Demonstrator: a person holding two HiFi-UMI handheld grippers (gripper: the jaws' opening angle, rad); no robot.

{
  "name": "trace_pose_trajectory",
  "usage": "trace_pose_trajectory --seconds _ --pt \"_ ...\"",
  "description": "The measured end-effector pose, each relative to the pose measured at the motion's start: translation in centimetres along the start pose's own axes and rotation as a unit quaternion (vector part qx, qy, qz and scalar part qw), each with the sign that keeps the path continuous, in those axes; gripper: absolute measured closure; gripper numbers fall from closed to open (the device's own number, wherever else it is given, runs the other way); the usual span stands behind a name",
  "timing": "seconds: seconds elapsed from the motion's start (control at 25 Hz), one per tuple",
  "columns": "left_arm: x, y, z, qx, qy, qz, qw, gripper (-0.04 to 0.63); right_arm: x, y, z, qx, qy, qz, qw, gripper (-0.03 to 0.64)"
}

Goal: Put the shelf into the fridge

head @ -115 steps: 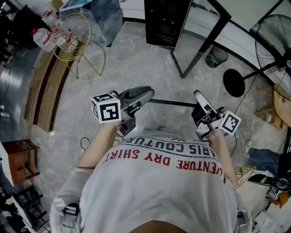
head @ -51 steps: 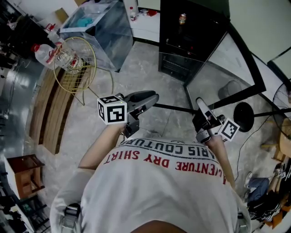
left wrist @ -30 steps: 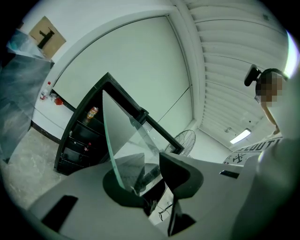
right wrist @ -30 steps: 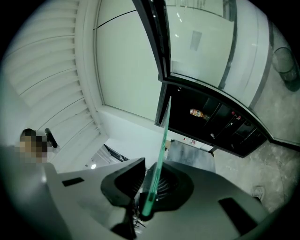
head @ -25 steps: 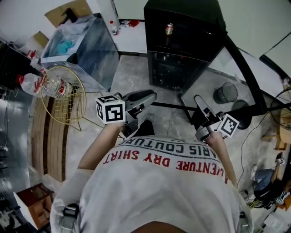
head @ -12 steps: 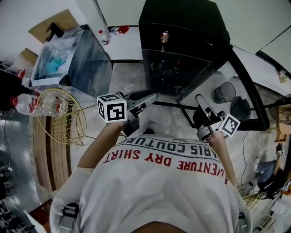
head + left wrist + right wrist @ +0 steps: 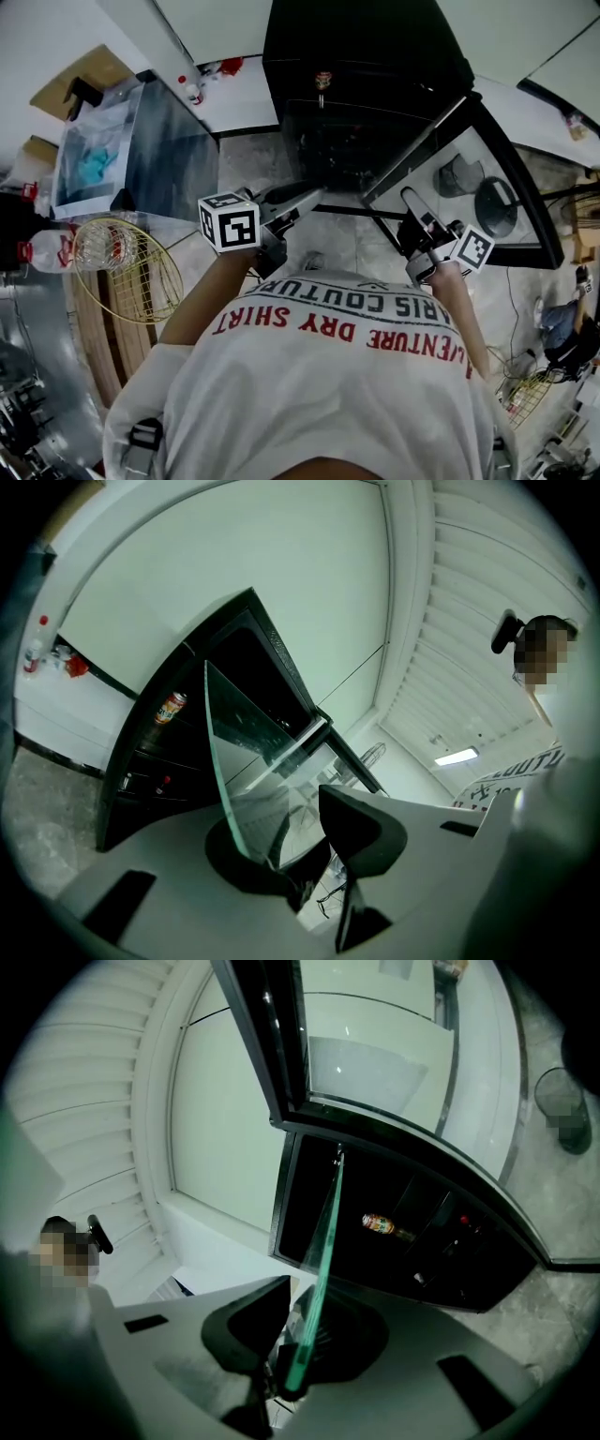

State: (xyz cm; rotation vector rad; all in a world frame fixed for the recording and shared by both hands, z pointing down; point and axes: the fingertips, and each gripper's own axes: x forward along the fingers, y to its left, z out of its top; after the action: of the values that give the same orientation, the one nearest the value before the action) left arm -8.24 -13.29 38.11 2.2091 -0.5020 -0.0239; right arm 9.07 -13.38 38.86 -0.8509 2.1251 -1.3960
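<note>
The left gripper (image 7: 302, 199) and right gripper (image 7: 413, 204) each pinch an edge of the glass shelf (image 7: 249, 761), near the open fridge (image 7: 366, 84). Smooth glass could slip from those narrow grips, or a tilted corner could strike the frame.

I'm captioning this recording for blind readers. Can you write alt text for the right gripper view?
The right tool grips a glass shelf edge-on, its green-tinted edge pointing toward an open black fridge. A can sits inside the fridge, and its glass door stands open at the top of the picture.
</note>
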Motion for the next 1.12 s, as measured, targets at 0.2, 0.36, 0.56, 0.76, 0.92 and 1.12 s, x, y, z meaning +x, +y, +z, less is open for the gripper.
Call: trace_pose_trajectory --seconds 0.2,0.36,0.56,0.76,0.92,1.12 --pt "0.9 1.5 0.8 -0.005 0.005 -0.006 1.0000 0.472 0.8 -1.2 0.8 0.001 -0.005 -0.011 1.000 0.568" --pt "1.5 2.5 1.2 -0.010 0.007 -0.009 0.9999 0.472 1.5 -1.8 1.3 -0.001 -0.007 -0.016 1.000 0.568" --pt "2.0 4.2 1.8 -0.016 0.011 -0.010 0.9998 0.472 2.7 -3.1 1.7 0.002 -0.007 -0.022 1.000 0.566" --pt "2.6 5.1 2.0 -0.023 0.012 -0.010 0.9996 0.472 3.1 -3.8 2.1 0.002 -0.008 -0.029 1.000 0.566" --pt "3.0 6.0 2.3 -0.027 0.013 -0.007 0.9995 0.472 3.6 -4.7 2.6 0.002 -0.008 -0.034 0.999 0.565" --pt "3.6 6.5 2.6 -0.023 0.013 -0.004 0.9996 0.472 3.9 -5.6 3.1 0.000 -0.006 -0.030 1.000 0.563"
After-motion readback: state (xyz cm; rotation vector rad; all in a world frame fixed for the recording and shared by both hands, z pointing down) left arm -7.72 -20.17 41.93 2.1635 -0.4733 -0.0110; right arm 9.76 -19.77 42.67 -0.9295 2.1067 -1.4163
